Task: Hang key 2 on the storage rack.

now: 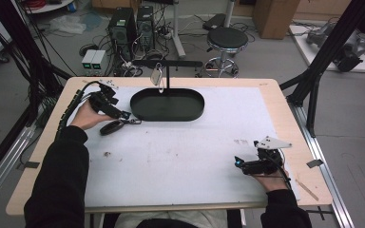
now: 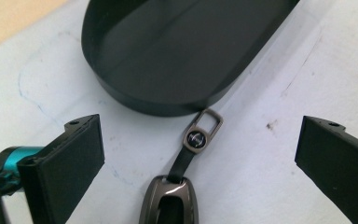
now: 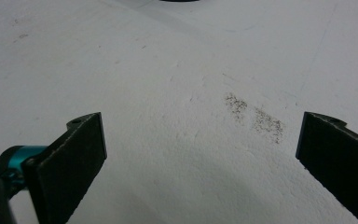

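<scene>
The left tongs (image 2: 193, 154) sit low over the white surface (image 1: 180, 152) with their jaws spread wide, one to each side of a car key fob (image 2: 170, 203), which suggests they are lined up to close on it rather than carrying it; nothing is gripped. The fob lies flat just beside the near rim of the black oval tray (image 1: 167, 104), outside it, its strap pointing at the tray wall. It is a dark, glossy, rounded shell with a short black strap ending in a grey metal loop and a small round emblem. The right tongs (image 1: 240, 164) rest well apart near the surface's right edge, jaws also released and empty, apparently parked out of the way.
</scene>
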